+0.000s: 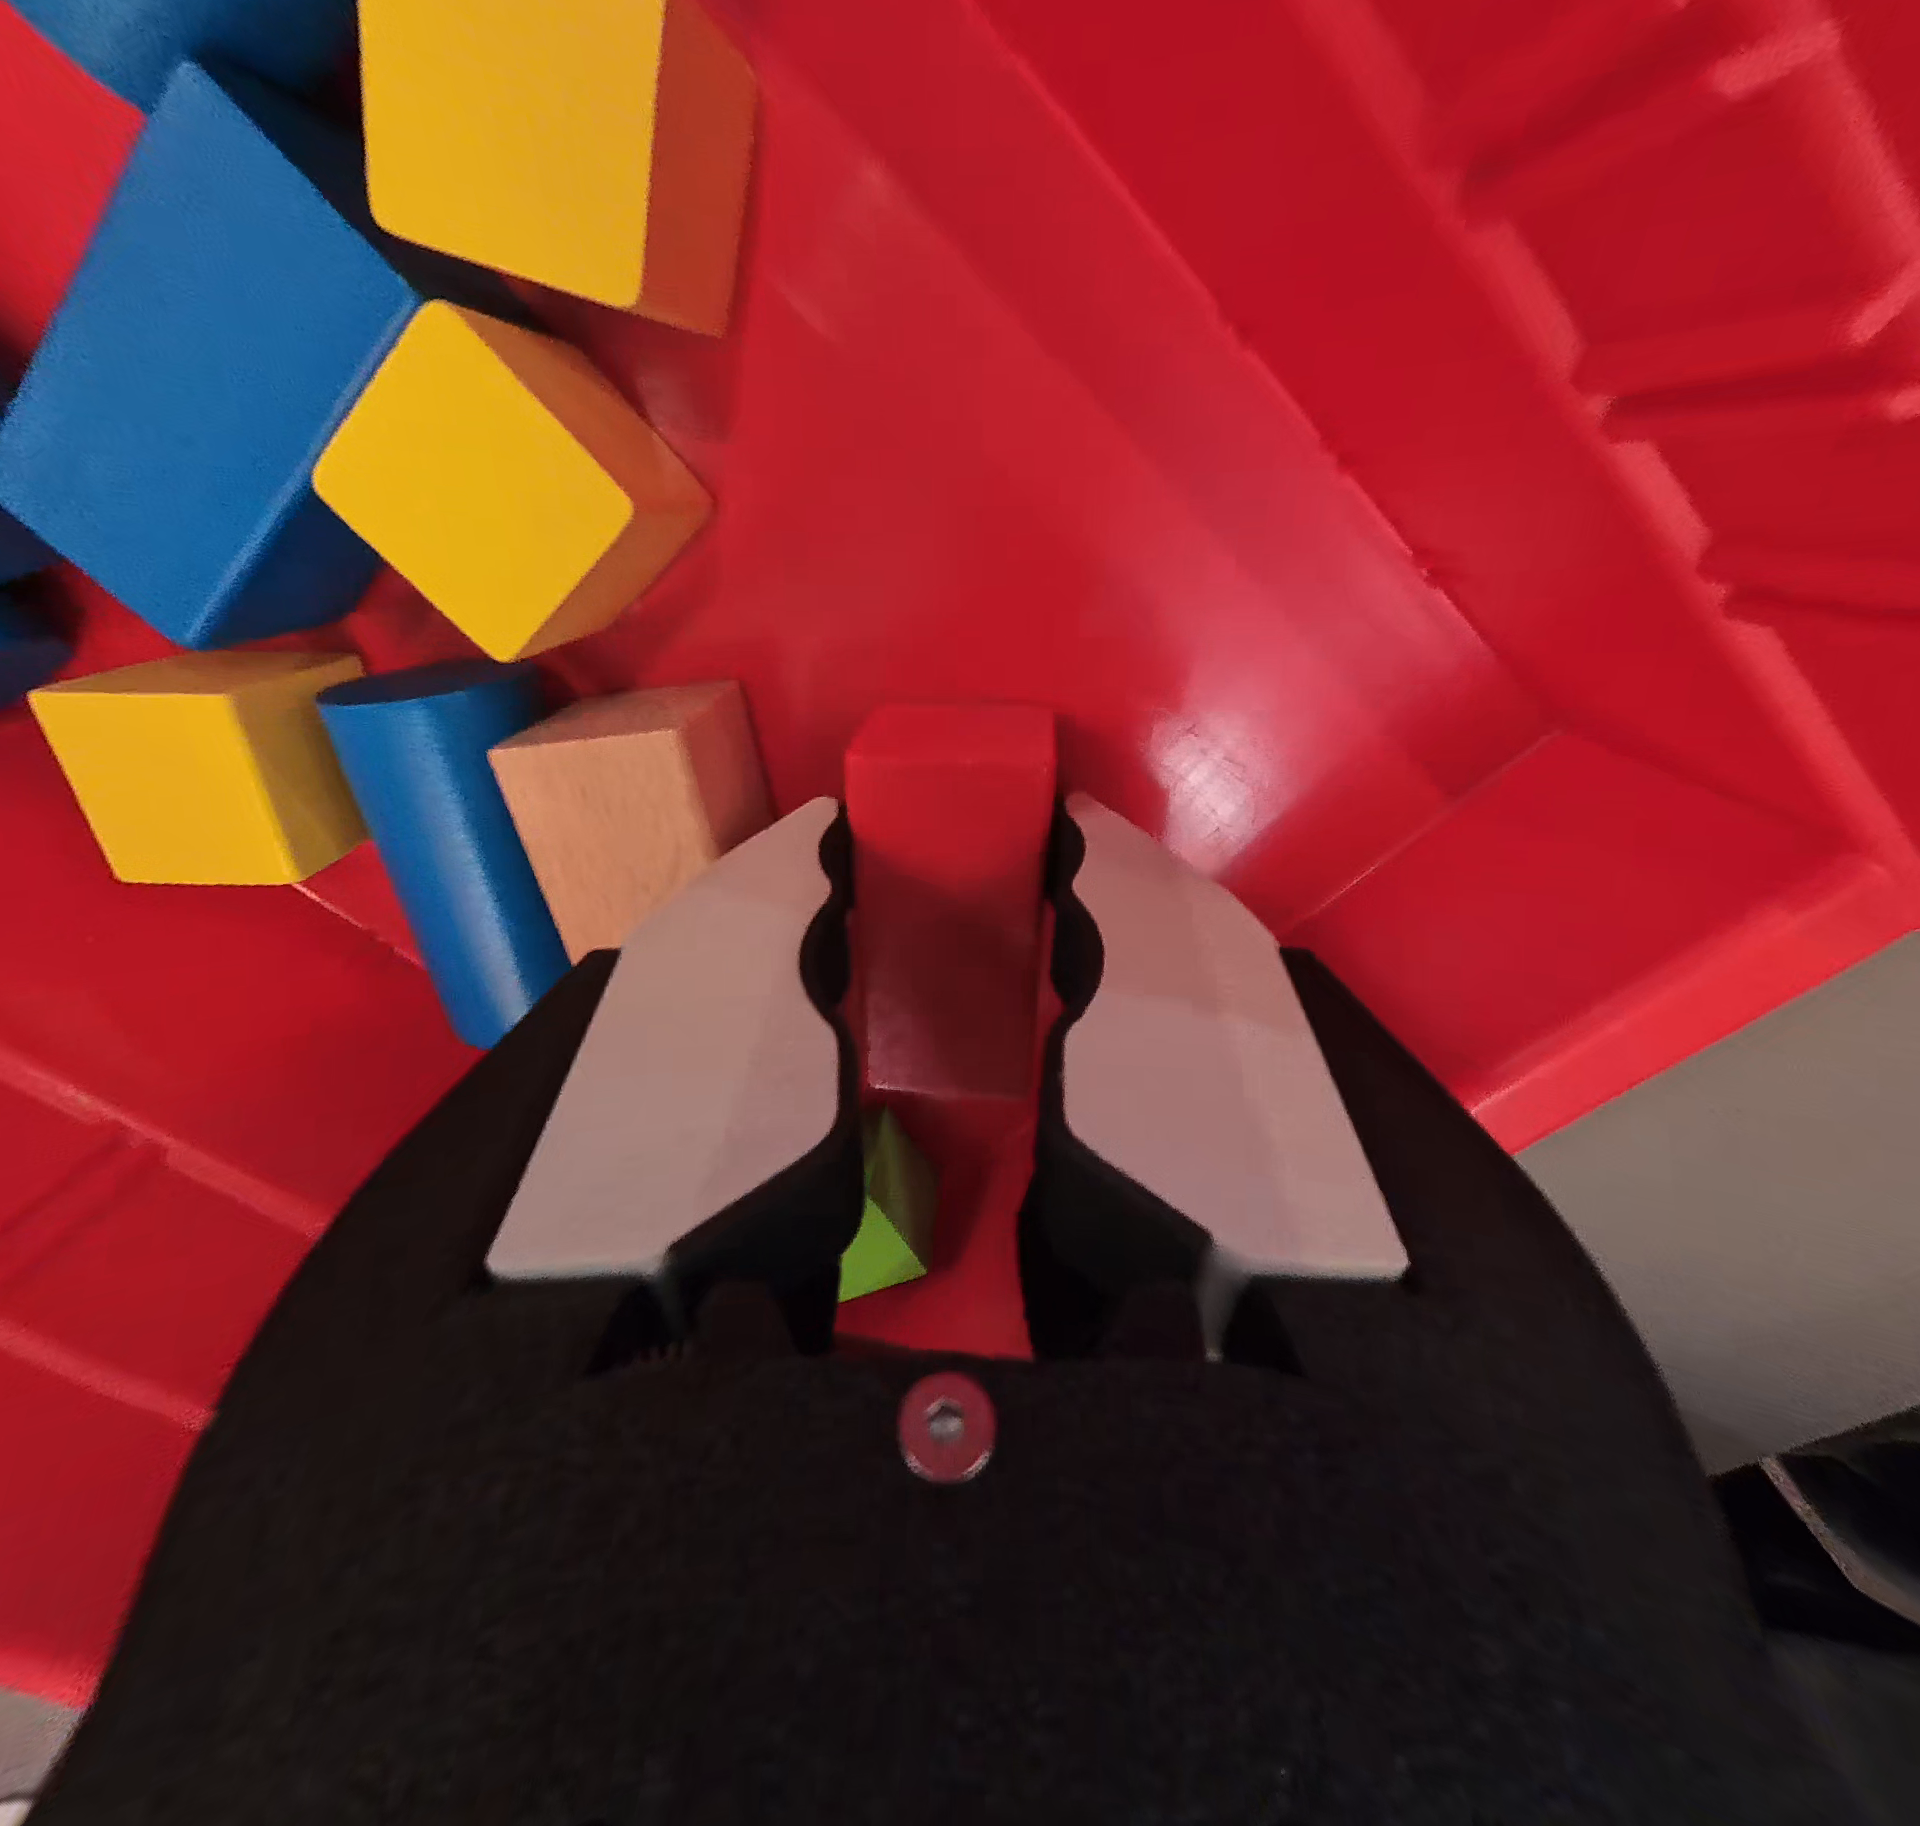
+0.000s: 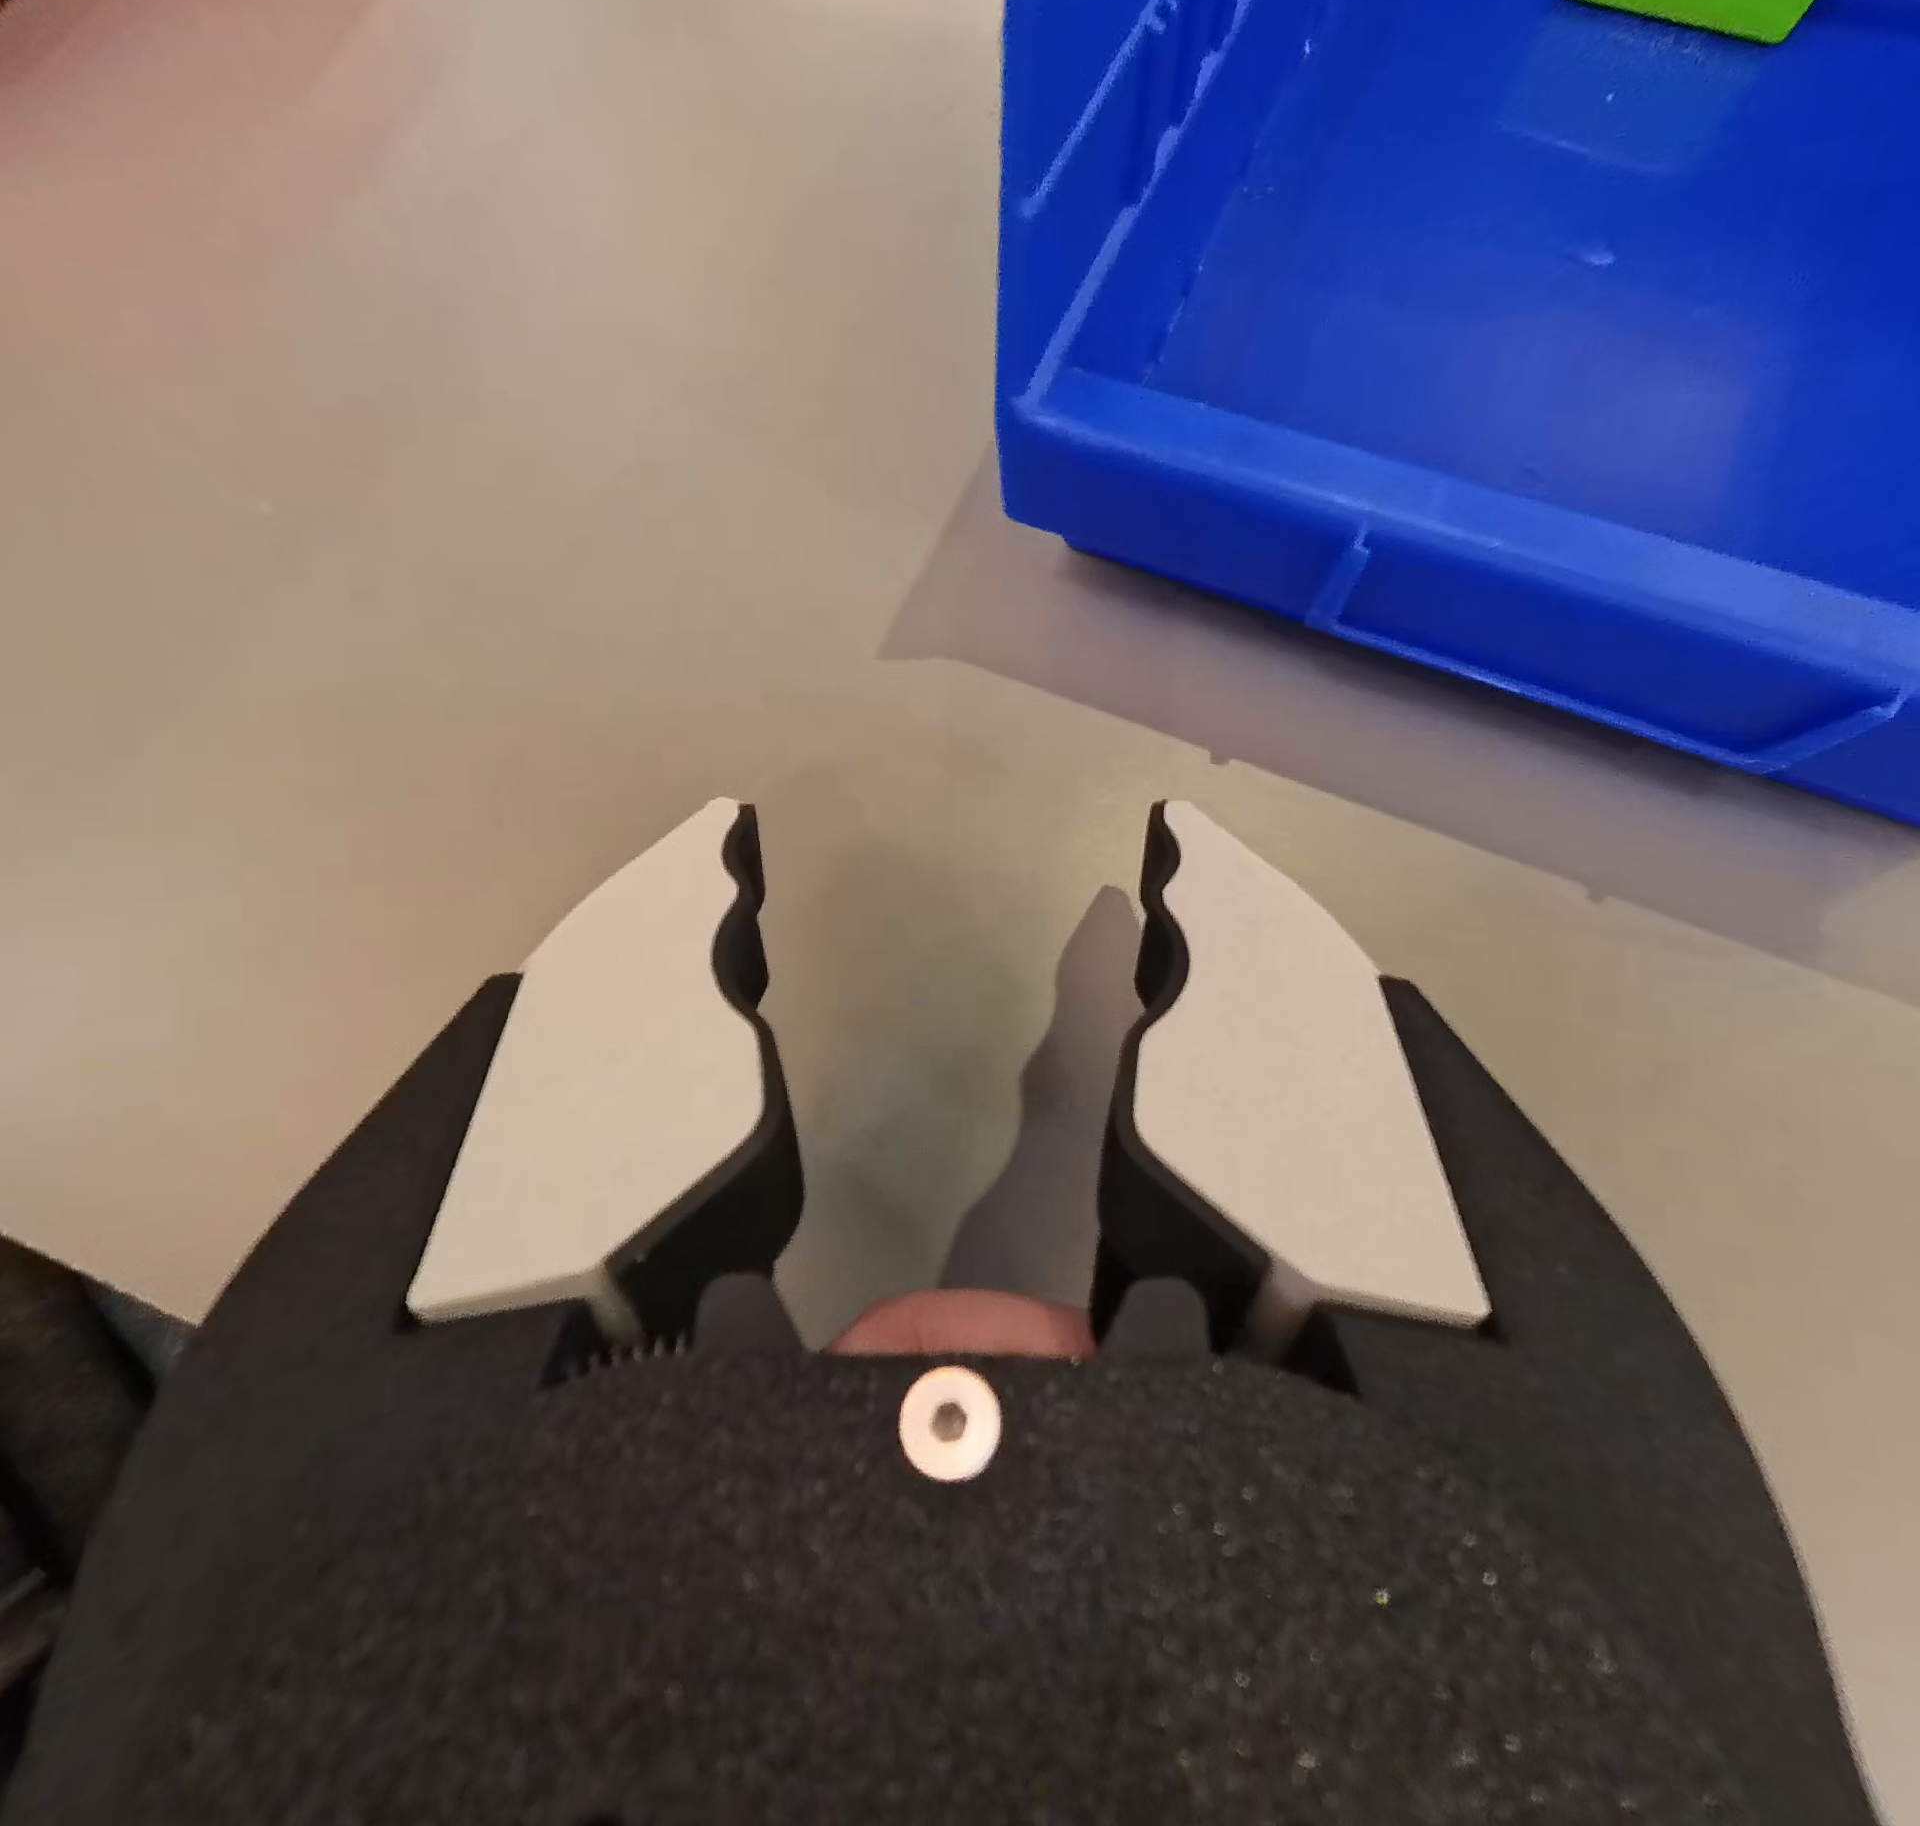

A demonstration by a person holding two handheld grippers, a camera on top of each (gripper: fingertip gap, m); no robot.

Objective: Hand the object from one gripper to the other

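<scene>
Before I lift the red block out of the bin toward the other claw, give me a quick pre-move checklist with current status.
1. Left claw closed on the red block: ok.
2. Block seated between both pads, not just at the tips: ok.
3. Neighbouring wooden block and blue cylinder apart from the claw: cannot tell, very close.
4. Red bin wall clear of the lift path: cannot tell.
5. Right claw open and empty: ok.
6. Right claw over bare table, beside the blue bin: ok.
</scene>
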